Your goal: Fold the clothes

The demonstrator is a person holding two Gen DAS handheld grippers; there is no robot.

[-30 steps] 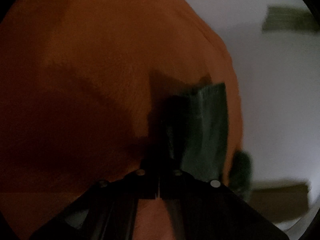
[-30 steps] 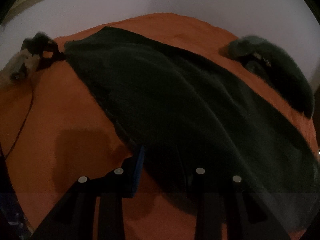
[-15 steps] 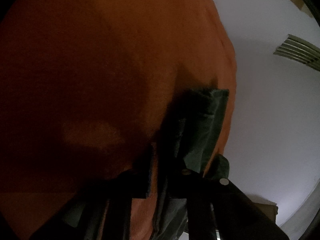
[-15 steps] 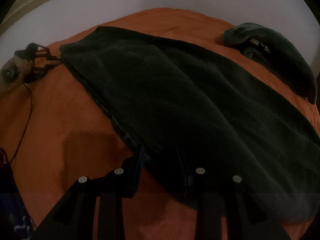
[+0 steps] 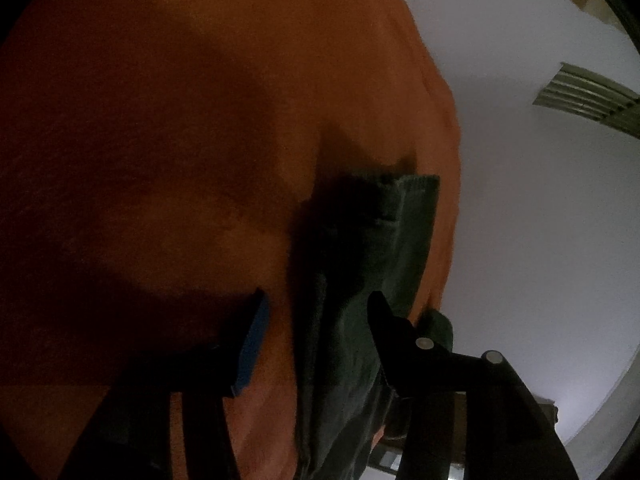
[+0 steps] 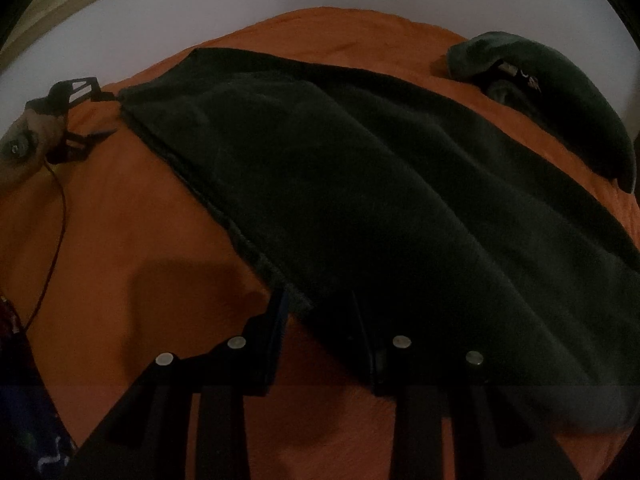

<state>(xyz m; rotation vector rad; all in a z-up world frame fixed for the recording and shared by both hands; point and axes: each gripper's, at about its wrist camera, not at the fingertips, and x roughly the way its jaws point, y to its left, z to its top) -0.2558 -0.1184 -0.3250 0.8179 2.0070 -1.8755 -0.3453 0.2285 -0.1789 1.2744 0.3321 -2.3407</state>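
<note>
dim, grainy views; heavy shadows on bedspread (image 6: 120,248); fisheye bending, dark corners.

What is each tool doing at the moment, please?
Left tool: opening, dark green garment between its fingers, unpressed.
Right tool: partly open at the garment's near corner; grip unclear.

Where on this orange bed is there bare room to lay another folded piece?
Bare orange cover lies left of the spread dark green garment, below the left gripper, though a thin cable crosses it. The far right is crowded by the bundled dark green cloth.
</note>
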